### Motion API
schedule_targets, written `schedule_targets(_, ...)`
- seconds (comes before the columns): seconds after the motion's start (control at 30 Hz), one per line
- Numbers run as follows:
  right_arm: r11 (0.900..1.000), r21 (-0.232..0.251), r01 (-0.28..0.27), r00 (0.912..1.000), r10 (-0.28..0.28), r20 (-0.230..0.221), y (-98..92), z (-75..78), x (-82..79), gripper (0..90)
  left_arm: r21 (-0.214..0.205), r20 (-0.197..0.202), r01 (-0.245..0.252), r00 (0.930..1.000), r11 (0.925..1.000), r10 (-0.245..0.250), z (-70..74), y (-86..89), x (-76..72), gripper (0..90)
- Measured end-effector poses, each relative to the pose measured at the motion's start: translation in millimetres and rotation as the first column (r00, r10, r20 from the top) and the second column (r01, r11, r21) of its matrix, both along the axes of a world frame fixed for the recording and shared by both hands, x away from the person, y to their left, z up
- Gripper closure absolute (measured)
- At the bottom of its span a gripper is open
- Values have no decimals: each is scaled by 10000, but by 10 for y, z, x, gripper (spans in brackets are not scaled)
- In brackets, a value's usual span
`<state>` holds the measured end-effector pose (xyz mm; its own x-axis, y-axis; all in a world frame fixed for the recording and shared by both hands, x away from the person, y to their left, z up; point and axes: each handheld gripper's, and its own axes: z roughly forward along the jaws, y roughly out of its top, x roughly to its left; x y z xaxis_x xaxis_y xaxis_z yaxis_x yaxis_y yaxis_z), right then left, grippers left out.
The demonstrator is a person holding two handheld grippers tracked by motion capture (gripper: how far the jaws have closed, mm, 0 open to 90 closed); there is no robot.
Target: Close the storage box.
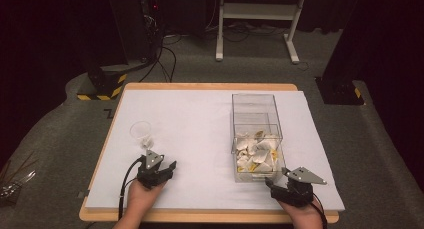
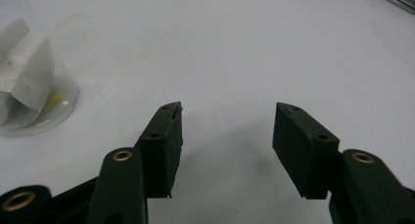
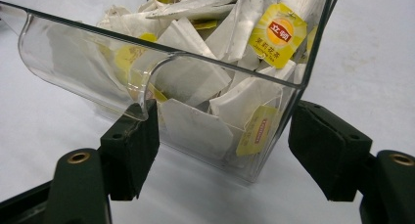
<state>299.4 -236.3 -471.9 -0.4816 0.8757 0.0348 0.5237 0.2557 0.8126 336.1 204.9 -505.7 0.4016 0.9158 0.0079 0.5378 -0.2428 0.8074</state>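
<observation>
A clear plastic box (image 1: pixel 256 136) stands on the white table (image 1: pixel 200 124), right of centre, its long axis running from the near edge toward the far edge. The near half of the box is filled with a loose heap of tea bags (image 1: pixel 257 151) in white paper with yellow tags; the far half appears bare. In the right gripper view the tea bags (image 3: pixel 205 62) lie at mixed angles, one yellow tag facing the camera near the top, and the box (image 3: pixel 161 67) shows a curved lip along its near wall. A clear plastic cup (image 1: pixel 141 133) stands upright on the left part of the table, well apart from the box, and holds at least one tea bag; in the left gripper view the cup (image 2: pixel 34 82) shows white paper with a touch of yellow inside. The left hand-held gripper (image 1: pixel 159 170) sits just in front of the cup, angled toward the middle of the table; its jaws stand wide with bare table between them (image 2: pixel 227 131). The right hand-held gripper (image 1: pixel 280 185) is at the near right corner of the box, jaws spread (image 3: pixel 225 145) on either side of that end; one pad sits right at the curved lip, the other stands clear of the wall, so there is no clamp on the box.
</observation>
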Motion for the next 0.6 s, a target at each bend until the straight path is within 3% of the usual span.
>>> schedule_targets(0.6,9995,21,313,9991,-313,292,45,33,208,230,-27,90,59,9999,10000,-59,5,6,-18,440)
